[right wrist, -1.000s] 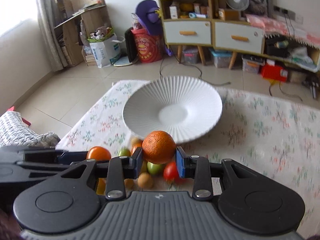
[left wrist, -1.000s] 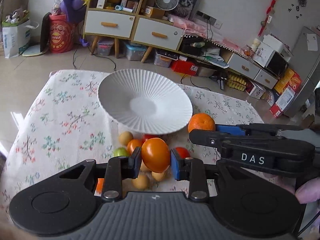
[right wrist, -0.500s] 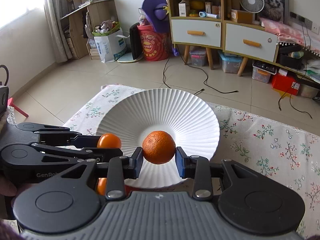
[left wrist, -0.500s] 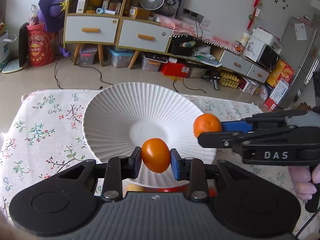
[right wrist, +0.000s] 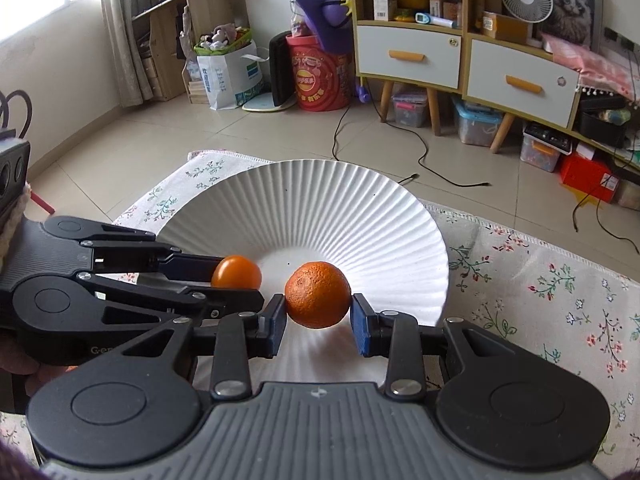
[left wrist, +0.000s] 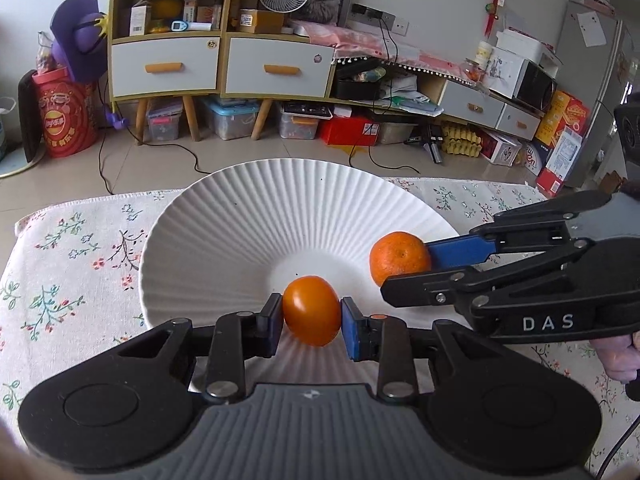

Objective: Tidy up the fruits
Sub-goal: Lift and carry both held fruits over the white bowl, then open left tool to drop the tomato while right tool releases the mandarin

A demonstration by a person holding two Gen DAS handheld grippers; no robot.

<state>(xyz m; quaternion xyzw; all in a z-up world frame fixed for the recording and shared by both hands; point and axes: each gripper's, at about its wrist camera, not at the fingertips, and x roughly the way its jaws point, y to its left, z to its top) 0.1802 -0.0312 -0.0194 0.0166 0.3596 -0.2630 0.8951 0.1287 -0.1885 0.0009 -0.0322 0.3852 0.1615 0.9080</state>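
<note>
A wide white ribbed plate (left wrist: pixel 256 216) (right wrist: pixel 340 200) stands on the flowered tablecloth (left wrist: pixel 68 256). My left gripper (left wrist: pixel 312 316) is shut on a smooth orange fruit (left wrist: pixel 312 310) and holds it low over the plate's near half. In the right wrist view that same smooth orange fruit (right wrist: pixel 236 272) shows at the left, in the left gripper (right wrist: pixel 236 278). My right gripper (right wrist: pixel 318 318) is shut on a rough-skinned mandarin (right wrist: pixel 318 294), also over the plate's middle. From the left wrist view the mandarin (left wrist: pixel 400 258) sits in the right gripper (left wrist: pixel 404 264), just right of my fruit. The other fruits are hidden.
The tablecloth (right wrist: pixel 560 300) runs to its far edge just behind the plate. Beyond lie a tiled floor with cables (right wrist: pixel 400 152), a drawer cabinet (left wrist: pixel 220 64) and a red drum (left wrist: pixel 68 116). A hand (left wrist: pixel 620 356) holds the right gripper's handle.
Both grippers moved forward and down with their fruits, from above the fruit pile in front of the plate to over the plate's middle. The pile has dropped out of view.
</note>
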